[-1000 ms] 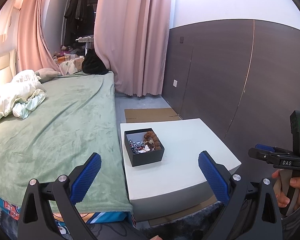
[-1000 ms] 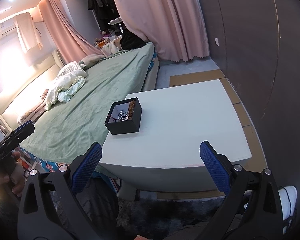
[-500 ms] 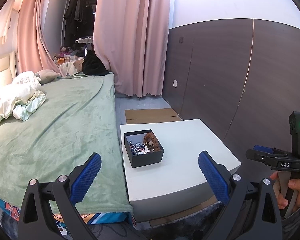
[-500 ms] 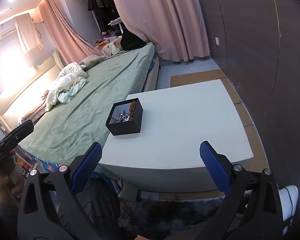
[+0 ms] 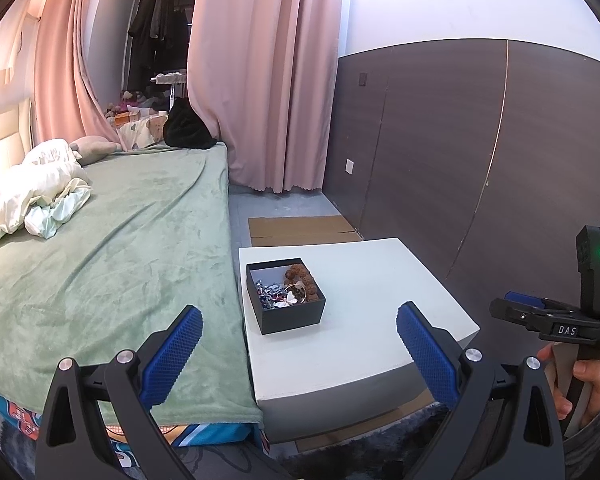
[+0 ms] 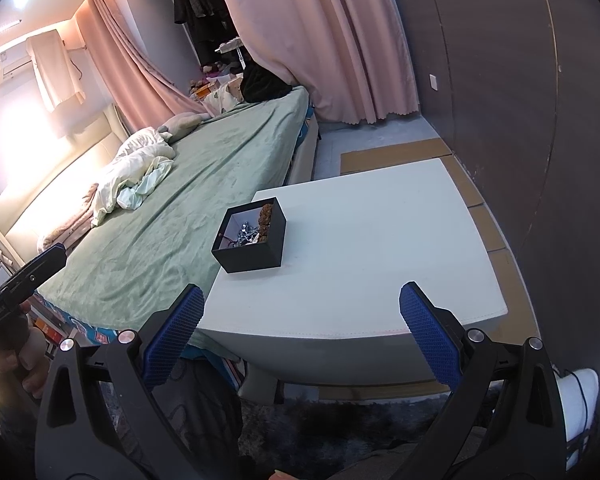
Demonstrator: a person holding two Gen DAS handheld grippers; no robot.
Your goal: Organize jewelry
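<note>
Left wrist view: left claw gapes wide and empty short of the black box of jewelry on the white desk; right claw likewise wide, empty.

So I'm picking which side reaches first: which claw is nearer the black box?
Left, though not by much. The left claw hangs just short of the black box; the right claw sits farther back, off the table's edge.
</note>
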